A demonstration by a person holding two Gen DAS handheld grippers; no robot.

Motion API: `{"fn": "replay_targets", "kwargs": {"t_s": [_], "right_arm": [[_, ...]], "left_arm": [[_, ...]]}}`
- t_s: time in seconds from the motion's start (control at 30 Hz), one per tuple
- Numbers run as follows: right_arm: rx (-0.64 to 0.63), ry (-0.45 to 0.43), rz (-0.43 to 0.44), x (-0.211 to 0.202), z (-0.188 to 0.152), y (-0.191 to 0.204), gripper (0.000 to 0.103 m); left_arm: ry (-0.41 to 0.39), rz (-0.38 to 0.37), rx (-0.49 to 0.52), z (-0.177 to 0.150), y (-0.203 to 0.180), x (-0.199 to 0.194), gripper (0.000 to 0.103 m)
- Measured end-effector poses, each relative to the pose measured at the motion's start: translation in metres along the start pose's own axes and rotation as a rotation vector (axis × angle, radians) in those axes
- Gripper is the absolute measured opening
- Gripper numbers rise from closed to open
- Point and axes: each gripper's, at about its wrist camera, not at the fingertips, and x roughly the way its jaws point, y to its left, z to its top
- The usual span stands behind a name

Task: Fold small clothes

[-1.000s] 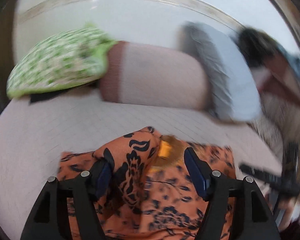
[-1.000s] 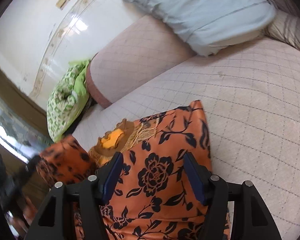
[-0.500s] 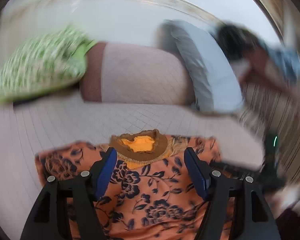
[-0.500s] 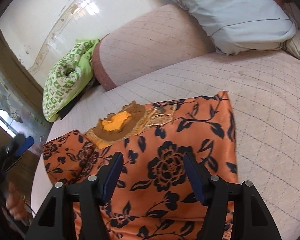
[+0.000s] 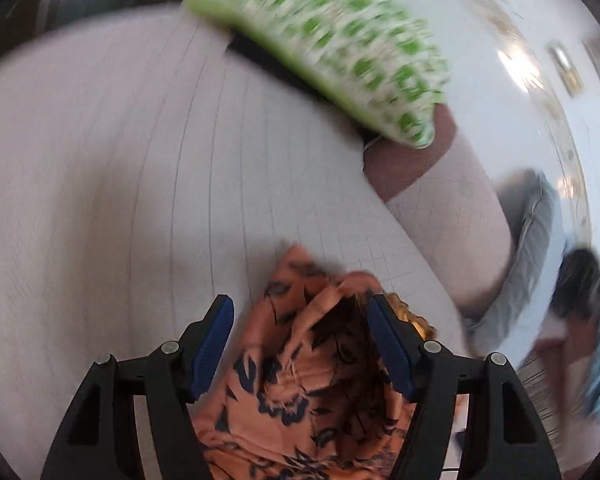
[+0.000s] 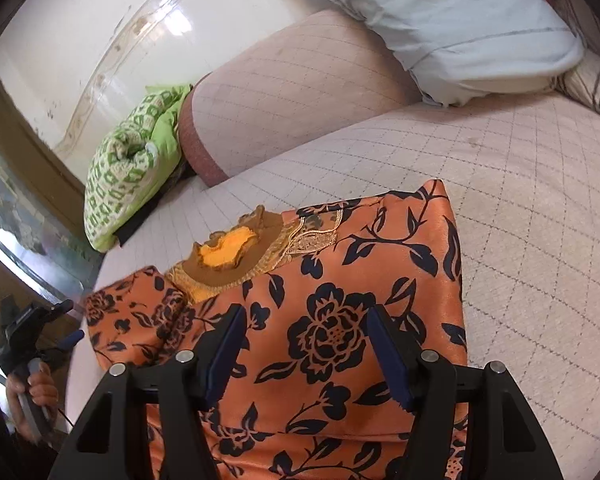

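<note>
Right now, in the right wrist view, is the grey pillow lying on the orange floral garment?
No, the grey pillow rests on the pink bolster, apart from the orange floral garment.

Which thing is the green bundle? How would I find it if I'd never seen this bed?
Start at the pinkish quilted bed and follow the long bolster toward the wall. The green bundle leans against its dark end. It's the only lime-and-white patterned thing; the garment nearby is orange with black flowers.

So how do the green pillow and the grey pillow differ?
The green pillow is patterned in green and white; the grey pillow is plain pale grey. The green pillow lies at the bolster's left end, the grey one leans over its right end. The green pillow looks smaller. Both sit at the bed's head.
</note>
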Motion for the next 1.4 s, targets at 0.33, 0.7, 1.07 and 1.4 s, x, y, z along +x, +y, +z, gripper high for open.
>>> {"fn": "replay_targets", "kwargs": {"t_s": [0.33,0.7,1.07,1.4], "right_arm": [[0.001,0.005,-0.016,0.004,0.001,-0.007,0.065],[0.07,-0.012,-0.007,-0.004,0.005,-0.022,0.065],[0.189,-0.104,-0.08,-0.03,0.02,-0.057,0.066],[0.054,-0.118,-0.073,-0.034,0.018,-0.028,0.071]], "left_arm": [[-0.022,0.192,0.256,-0.019,-0.041,0.028,0.07],[-0.153,0.282,0.542,-0.044,-0.086,0.039,0.005],[-0.445,-0.003,1.601,-0.279,-0.225,-0.01,0.085],[-0.296,-0.03,0.807,-0.092,-0.153,-0.021,0.086]]}}
